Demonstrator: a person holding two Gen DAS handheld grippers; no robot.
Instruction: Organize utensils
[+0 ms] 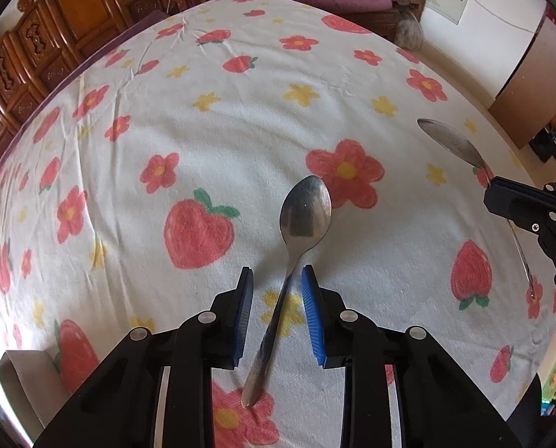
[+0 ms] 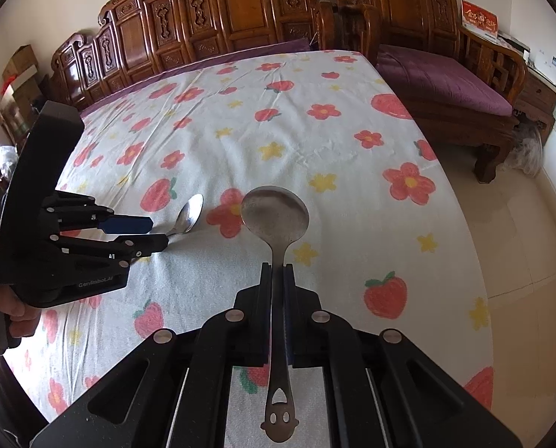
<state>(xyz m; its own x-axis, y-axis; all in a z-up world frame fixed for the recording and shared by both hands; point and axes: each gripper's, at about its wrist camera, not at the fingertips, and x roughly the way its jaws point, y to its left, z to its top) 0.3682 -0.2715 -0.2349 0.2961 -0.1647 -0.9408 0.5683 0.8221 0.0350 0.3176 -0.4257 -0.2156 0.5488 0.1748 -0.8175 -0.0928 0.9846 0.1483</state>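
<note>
— Flowered cloth covers the surface (image 1: 210, 142), carved wooden seats behind. Which step are we at?

— Picking up. Our spoon (image 1: 304, 216) lies on the cloth, its handle running between the left gripper (image 1: 277, 280) fingers, which are parted and not pinching it.

— Next?

— We judge they must close squarely on the handle. The right gripper (image 2: 277, 272) fingers already pinch the ladle (image 2: 276, 220), held above the cloth.
</note>
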